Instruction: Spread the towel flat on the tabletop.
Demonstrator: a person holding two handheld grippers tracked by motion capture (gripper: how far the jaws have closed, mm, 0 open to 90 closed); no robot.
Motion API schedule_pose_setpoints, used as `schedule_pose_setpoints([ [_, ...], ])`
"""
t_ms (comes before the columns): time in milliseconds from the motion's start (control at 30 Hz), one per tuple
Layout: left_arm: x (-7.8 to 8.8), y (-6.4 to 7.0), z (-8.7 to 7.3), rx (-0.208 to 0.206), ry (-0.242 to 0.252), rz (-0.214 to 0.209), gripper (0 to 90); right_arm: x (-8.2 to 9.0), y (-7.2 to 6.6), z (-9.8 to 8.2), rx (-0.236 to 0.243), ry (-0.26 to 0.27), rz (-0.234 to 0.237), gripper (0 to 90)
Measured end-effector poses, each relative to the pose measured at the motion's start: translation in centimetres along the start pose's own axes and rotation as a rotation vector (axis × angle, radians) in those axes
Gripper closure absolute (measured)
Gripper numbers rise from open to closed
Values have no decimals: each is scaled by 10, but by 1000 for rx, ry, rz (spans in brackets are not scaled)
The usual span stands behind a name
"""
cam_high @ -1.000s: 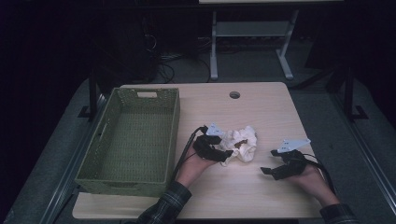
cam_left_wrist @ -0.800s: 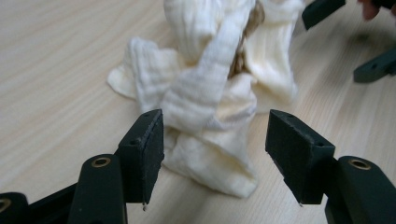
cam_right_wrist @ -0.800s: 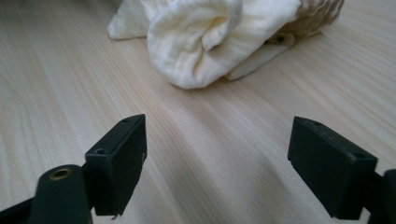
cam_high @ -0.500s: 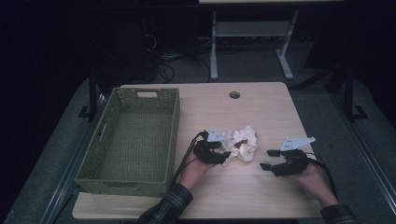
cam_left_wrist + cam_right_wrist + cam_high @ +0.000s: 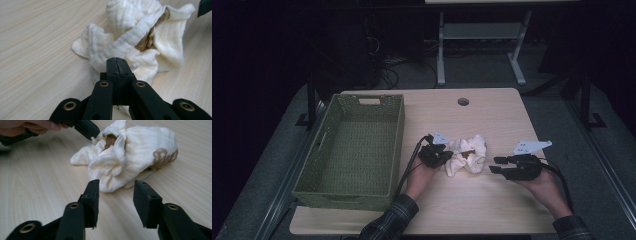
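Left tool point(image 5: 442, 159): jaws pressed together, pinching the near edge of the stained white cloth point(image 5: 468, 154). Cloth lies crumpled mid-bench point(image 5: 492, 115), right of the green wicker basket point(image 5: 357, 145), brown stains showing. Right tool point(image 5: 498, 170): jaws have just been closing, partly spread, nothing between them; cloth sits just ahead, not touched.
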State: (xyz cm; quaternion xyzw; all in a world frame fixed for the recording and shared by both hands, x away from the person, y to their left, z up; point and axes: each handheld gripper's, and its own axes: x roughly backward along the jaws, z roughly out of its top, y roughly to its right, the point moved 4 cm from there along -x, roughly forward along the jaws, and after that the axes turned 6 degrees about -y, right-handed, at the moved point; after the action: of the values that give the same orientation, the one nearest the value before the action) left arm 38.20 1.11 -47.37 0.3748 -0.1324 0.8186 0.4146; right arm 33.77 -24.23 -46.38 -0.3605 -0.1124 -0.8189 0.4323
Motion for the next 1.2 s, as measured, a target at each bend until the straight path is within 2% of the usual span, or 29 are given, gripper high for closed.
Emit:
schedule_pose_setpoints([
  [133,4,2,1,-6,10,3,894,-6,4,7,-2,4,27,625],
  [233,2,2,1,-7,13,8,695,-12,5,8,-2,-17,34,633],
  [300,-3,2,0,-16,9,4,620,-14,4,9,-14,-21,42,636],
  [367,-7,3,0,-28,3,1,534,-15,3,8,-2,-32,41,636],
  [433,-11,3,1,-30,3,10,510,-17,3,8,-6,-35,43,636],
  [500,-13,3,1,-32,3,11,522,-18,2,9,-11,-33,47,639],
  [567,-16,2,2,-38,-4,11,612,-19,2,9,-8,-37,49,642],
  [600,-18,1,2,-39,-12,14,612,-21,2,10,-8,-34,48,646],
  [633,-19,0,2,-39,-19,15,665,-23,3,11,-5,-38,48,647],
  [667,-19,-1,1,-33,-24,9,794,-26,3,13,-7,-51,48,652],
  [700,-19,-2,0,-25,-31,1,819,-27,3,13,-5,-53,50,654],
  [800,-16,-2,0,-15,-28,-14,830,-28,3,12,-12,-60,53,656],
  [833,-11,-3,2,-1,-3,-25,830,-27,4,12,-8,-62,51,666],
  [867,-11,-3,2,-1,-3,-25,829,-27,4,12,-8,-62,51,666],
  [900,-5,-4,4,19,18,-36,829,-26,3,12,-10,-57,50,671],
  [933,-5,-4,4,19,18,-36,829,-26,3,12,-10,-57,50,671],
  [967,0,-5,5,36,39,-31,829,-26,2,13,-9,-49,53,683],
  [1200,4,-4,6,56,55,-46,834,-30,3,14,-14,-49,52,717],
])
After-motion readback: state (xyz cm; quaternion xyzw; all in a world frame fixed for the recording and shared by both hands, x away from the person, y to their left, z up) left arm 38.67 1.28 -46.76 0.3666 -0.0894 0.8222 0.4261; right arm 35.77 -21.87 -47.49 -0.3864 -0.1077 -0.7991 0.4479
